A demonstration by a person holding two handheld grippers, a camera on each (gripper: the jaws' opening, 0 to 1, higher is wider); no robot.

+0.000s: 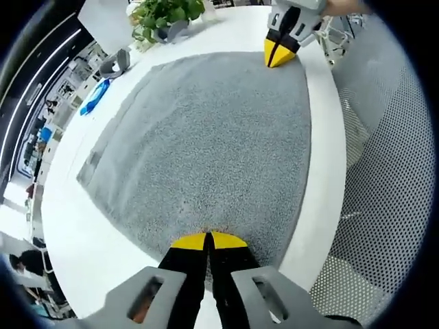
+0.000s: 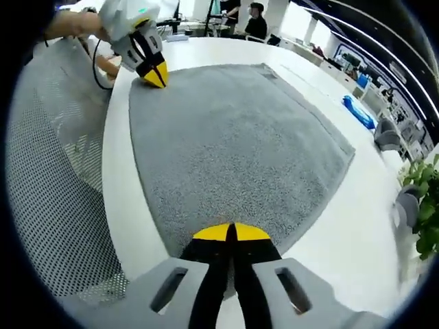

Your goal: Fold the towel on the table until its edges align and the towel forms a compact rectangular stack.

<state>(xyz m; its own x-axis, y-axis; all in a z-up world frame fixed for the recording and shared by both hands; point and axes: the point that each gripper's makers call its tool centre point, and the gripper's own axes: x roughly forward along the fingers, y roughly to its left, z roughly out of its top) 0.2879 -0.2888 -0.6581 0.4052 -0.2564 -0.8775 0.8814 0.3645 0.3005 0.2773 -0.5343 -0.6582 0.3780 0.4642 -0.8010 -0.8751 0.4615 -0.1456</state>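
Flat on the white table (image 1: pixel 322 137) lies the grey towel (image 1: pixel 206 144), spread open in a single layer, and everything else can be placed from it.

Around it, little stands in the way. Beyond the towel's far edge in the left gripper view sits a potted plant (image 1: pixel 164 17), with a grey object (image 1: pixel 115 63) and a blue item (image 1: pixel 95 97) near the towel's far-left side. A mesh chair (image 1: pixel 384 178) runs along the table edge on the towel's near side, where the person stands. Nothing rests on the towel itself except the gripper tips.

The left gripper (image 1: pixel 208 241) has its yellow tips pressed together at one near corner of the towel; the jaws look clamped on the towel's edge, with no gap between them. The right gripper (image 1: pixel 280 53) appears in that view at the other near corner, tips together on the cloth.

The right gripper view adds things the left one lacks: the blue item (image 2: pixel 358 111) seen from the opposite side, seated people (image 2: pixel 255 20) beyond the table's far end, and a hand (image 2: pixel 72 24) holding the left gripper (image 2: pixel 155 74). The right gripper (image 2: pixel 231 233) there shows closed tips sitting on the towel (image 2: pixel 233 137) edge, with the plant (image 2: pixel 429 205) off the towel's far side.
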